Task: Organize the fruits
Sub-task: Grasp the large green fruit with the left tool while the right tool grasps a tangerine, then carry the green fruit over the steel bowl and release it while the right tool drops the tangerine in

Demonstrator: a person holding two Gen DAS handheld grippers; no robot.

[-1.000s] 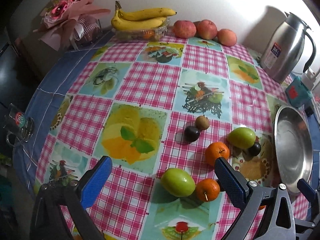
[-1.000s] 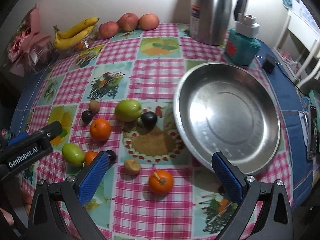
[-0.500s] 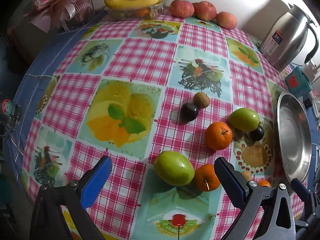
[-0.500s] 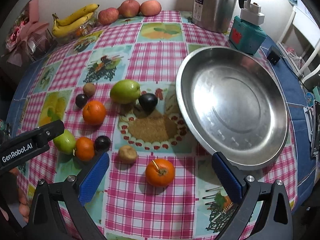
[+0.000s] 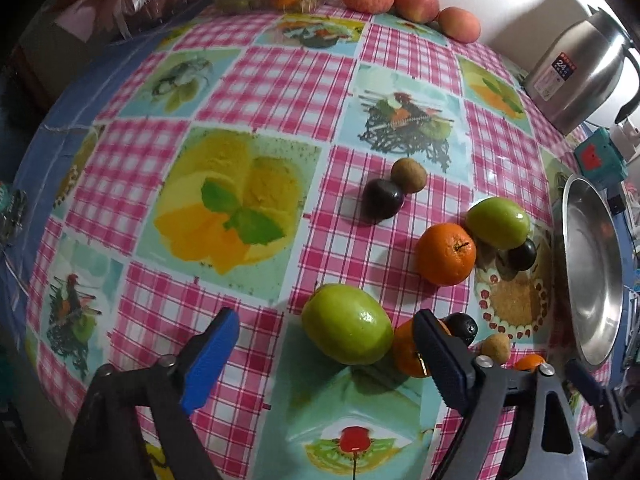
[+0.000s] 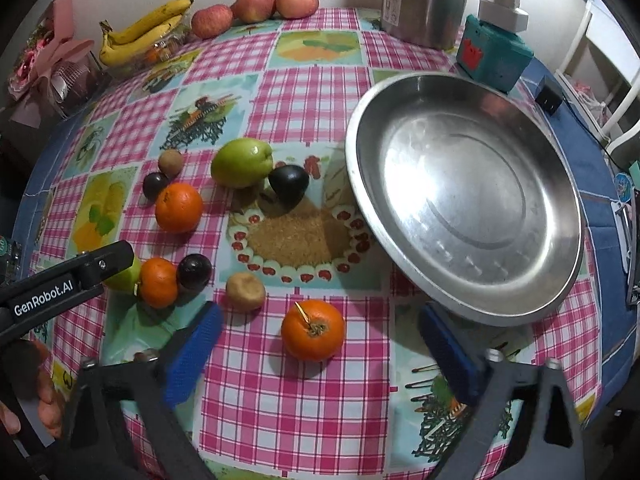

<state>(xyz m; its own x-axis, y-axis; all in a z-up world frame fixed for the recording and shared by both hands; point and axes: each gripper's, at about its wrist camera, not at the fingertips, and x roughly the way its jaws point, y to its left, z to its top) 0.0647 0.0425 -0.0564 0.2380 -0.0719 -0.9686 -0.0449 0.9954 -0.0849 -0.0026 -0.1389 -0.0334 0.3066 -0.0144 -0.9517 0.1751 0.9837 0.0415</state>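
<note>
In the left wrist view my left gripper (image 5: 326,360) hangs just above the checked cloth, its jaws closing around a large green fruit (image 5: 346,324); the blue pads stand clear of it. A small orange (image 5: 404,350) and a dark plum (image 5: 462,326) sit behind the right finger. In the right wrist view my right gripper (image 6: 320,360) straddles an orange (image 6: 313,330) with a stem, its jaws closing without touching it. The empty steel plate (image 6: 468,208) lies just to the right. One left-gripper finger (image 6: 108,258) reaches in from the left.
More fruit lies mid-table: an orange (image 6: 179,208), a green fruit (image 6: 242,162), dark plums (image 6: 289,190), and brown fruits (image 6: 245,291). Bananas (image 6: 144,30), three apples (image 6: 252,6), a steel flask (image 6: 424,0), a teal box (image 6: 494,54) and a bouquet (image 6: 44,60) line the back.
Both grippers have sunk toward the table, so the fruit looms larger. Each pair of jaws has narrowed a little. The green fruit and the stemmed orange now sit between the pads.
</note>
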